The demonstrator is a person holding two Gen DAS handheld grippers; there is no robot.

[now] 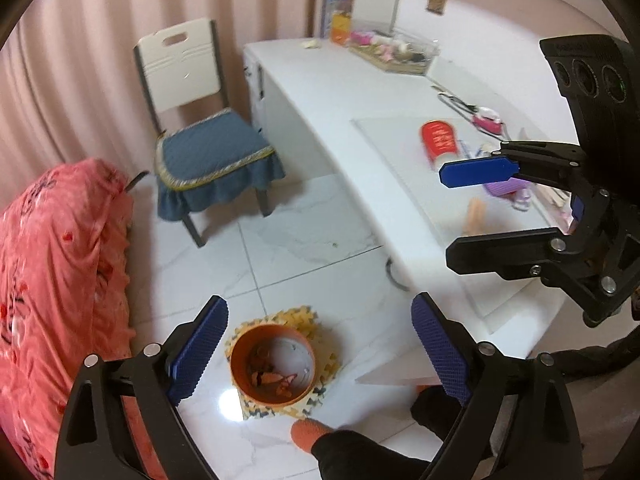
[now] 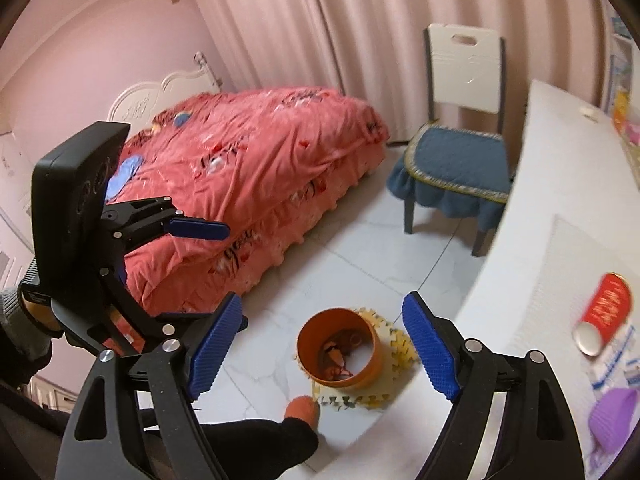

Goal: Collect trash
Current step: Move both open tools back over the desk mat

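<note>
Floor, below both tongs: orange bin, round, open top, standing on a yellow foam mat on white tile.
Bin contents: scraps of trash lie in the bottom, orange-brown pieces; exact kind cannot be told.
Left tongs: jaws wide apart, nothing between the blue pads; the bin shows in the gap, well below.
Right tongs: jaws wide apart, holding nothing; seen from the left camera they hang over the desk edge, pads clear of everything.
Desk: white, its curved front edge runs from the far chair side down to lower right; the bin stands on the floor just off that edge.
Desk top: red can on its side, purple cup near it, other small clutter behind, blurred.
Bed: pink cover hangs down to the floor, its lower edge near the bin on the opposite side from the desk.
Chair: white back, blue cushion, at the far end between bed and desk, against the curtain.
Open room: bare tile lane between bed edge and desk edge, from bin to chair.
Person: orange-socked foot touching the mat's near corner.
</note>
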